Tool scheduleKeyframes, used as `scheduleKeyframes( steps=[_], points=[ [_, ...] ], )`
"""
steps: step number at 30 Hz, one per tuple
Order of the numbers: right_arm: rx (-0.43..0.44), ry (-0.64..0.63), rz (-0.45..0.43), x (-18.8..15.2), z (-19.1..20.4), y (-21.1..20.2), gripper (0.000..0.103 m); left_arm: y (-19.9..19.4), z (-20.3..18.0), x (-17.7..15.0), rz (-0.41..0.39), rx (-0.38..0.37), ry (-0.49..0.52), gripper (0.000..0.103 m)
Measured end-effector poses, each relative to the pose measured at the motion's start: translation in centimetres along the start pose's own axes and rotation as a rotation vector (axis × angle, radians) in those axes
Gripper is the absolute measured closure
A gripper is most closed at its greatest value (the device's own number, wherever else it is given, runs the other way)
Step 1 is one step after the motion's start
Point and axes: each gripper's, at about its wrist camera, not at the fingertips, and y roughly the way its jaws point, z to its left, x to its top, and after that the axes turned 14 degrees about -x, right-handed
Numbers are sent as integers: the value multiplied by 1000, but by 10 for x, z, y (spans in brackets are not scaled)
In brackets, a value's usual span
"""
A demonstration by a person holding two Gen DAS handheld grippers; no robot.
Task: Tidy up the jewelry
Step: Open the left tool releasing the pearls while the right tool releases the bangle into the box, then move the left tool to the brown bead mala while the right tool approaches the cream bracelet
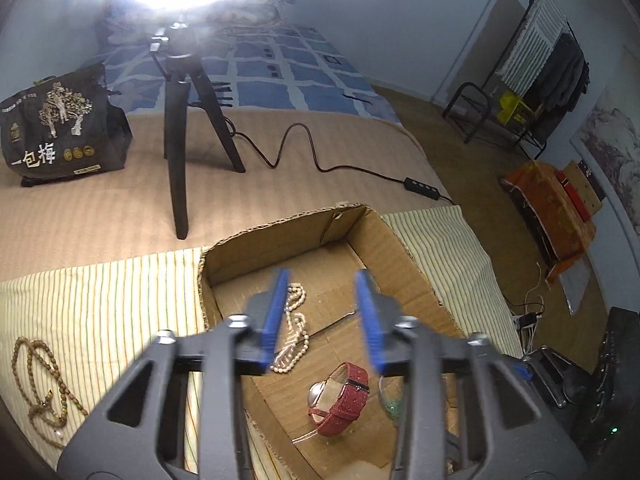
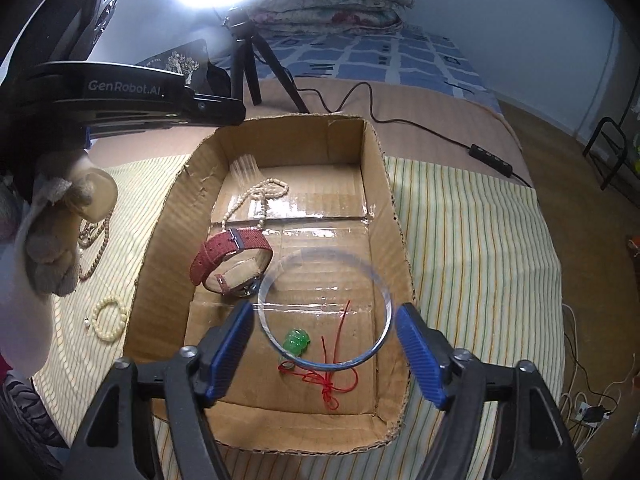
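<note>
An open cardboard box (image 2: pixel 384 216) lies on a striped cloth. In it are a pearl necklace (image 2: pixel 260 194), a red-strap watch (image 2: pixel 230 266), a clear bangle (image 2: pixel 324 308) and a green pendant on red cord (image 2: pixel 296 342). My right gripper (image 2: pixel 326 354) is open and empty, just above the bangle. My left gripper (image 1: pixel 324 318) is open and empty over the box (image 1: pixel 280 236), above the pearl necklace (image 1: pixel 294 332) and the watch (image 1: pixel 340 398). A brown bead necklace (image 1: pixel 40 384) lies on the cloth left of the box. A cream bead bracelet (image 2: pixel 108 318) lies there too.
A black tripod (image 1: pixel 188 128) with a bright lamp stands behind the box, its cable (image 1: pixel 320 160) trailing right. A dark bag (image 1: pixel 60 128) sits at the back left. The bed edge drops to the floor on the right.
</note>
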Motion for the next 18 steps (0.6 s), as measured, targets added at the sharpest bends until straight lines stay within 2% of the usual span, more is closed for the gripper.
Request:
scheduleKeyframes(
  steps=[2, 12, 18],
  points=[
    [-8, 3, -22, 1, 0, -6, 14, -3, 1, -1, -1, 4, -1, 65],
    [-3, 21, -63, 4, 4, -27, 13, -31, 1, -9, -16, 36, 21, 65],
    [11, 30, -96, 3, 13, -46, 10, -69, 11, -17, -45, 68, 41, 65]
  ],
)
